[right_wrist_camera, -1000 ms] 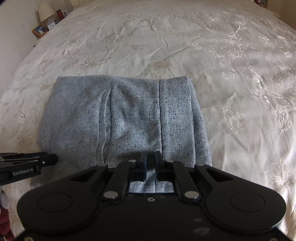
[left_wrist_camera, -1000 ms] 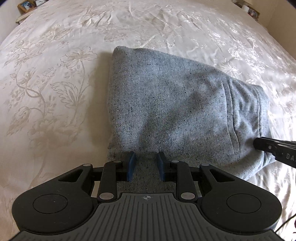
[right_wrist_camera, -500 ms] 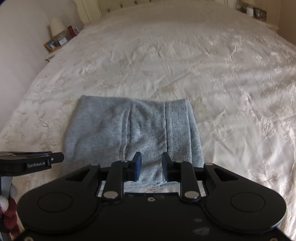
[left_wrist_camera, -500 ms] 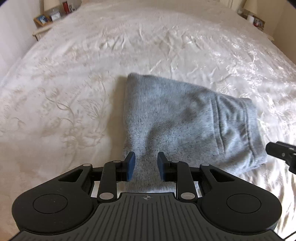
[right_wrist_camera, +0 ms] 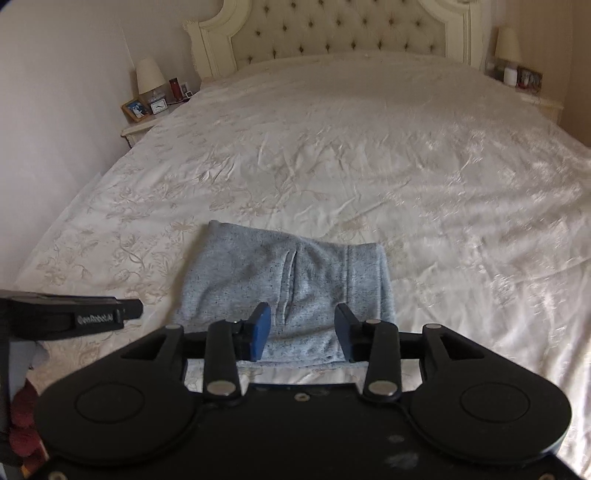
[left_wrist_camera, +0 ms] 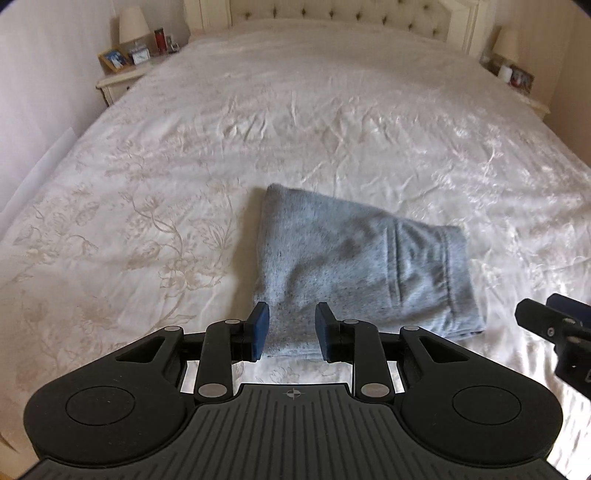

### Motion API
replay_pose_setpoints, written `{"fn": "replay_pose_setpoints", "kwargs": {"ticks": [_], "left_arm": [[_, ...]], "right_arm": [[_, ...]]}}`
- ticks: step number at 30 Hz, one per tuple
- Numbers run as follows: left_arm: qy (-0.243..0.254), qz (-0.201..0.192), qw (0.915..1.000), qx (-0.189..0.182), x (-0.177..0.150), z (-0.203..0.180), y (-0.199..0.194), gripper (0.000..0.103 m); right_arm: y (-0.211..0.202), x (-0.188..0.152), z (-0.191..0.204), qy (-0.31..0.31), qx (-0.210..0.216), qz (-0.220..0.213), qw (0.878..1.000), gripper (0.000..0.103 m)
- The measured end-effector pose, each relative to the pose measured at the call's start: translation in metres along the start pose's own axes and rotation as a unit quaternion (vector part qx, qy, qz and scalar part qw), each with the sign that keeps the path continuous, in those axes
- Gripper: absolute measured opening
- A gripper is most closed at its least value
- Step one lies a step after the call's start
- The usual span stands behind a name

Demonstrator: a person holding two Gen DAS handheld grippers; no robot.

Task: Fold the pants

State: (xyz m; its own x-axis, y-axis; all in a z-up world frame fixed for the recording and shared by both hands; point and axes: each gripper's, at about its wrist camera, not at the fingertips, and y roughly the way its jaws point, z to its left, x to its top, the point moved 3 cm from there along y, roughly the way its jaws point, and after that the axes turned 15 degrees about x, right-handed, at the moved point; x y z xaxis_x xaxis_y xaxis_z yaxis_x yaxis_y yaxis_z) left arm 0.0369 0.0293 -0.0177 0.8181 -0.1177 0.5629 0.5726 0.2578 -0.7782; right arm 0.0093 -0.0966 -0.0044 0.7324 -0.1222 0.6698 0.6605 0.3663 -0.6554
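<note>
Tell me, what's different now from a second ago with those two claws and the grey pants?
Both grippers have pulled up and back from the pants, so more of the bed shows. The right gripper, pinched on the near edge before, has just been opening and let go; nothing is between its jaws. The left gripper was already open. The pants stayed folded in place.

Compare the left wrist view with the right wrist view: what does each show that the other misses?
Left wrist only: the left tongs, open, close up. Right wrist only: the right tongs close up, just opened wider, nothing between them; the headboard's arched top. Both: folded grey pants on the cream bedspread, both bedside lamps, the other tool's tip.
</note>
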Motion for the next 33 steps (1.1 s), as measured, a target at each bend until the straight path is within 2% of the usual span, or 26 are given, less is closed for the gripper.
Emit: {"fn": "replay_pose_setpoints", "kwargs": {"ticks": [5,8,12,14,17,24,33], "left_arm": [[0.018,-0.040,0.9980,0.044,-0.004,-0.007,-0.032,0.030],[0.009,-0.049,0.9977,0.046,-0.007,-0.008,-0.046,0.032],[-0.010,-0.025,0.9996,0.010,-0.011,-0.005,-0.051,0.032],[-0.006,-0.008,0.9999,0.006,-0.014,-0.007,-0.051,0.032],[0.008,0.006,0.9999,0.012,-0.021,-0.011,-0.054,0.032],[0.005,0.028,0.9993,0.024,-0.035,-0.015,-0.056,0.032],[0.006,0.034,0.9991,0.023,-0.038,-0.015,-0.058,0.032]], "right_arm": [[-0.025,-0.003,0.009,-0.012,-0.043,-0.008,0.999,0.043],[-0.040,-0.007,0.012,-0.014,-0.055,-0.019,0.998,0.043],[-0.054,-0.011,0.011,0.001,-0.034,-0.014,0.999,0.043],[-0.058,-0.013,0.010,0.017,-0.019,-0.007,1.000,0.043],[-0.063,-0.017,0.010,0.029,-0.011,-0.001,1.000,0.043],[-0.069,-0.024,0.016,0.032,0.001,0.006,0.999,0.043],[-0.072,-0.027,0.018,0.035,0.006,0.006,0.999,0.043]]}}
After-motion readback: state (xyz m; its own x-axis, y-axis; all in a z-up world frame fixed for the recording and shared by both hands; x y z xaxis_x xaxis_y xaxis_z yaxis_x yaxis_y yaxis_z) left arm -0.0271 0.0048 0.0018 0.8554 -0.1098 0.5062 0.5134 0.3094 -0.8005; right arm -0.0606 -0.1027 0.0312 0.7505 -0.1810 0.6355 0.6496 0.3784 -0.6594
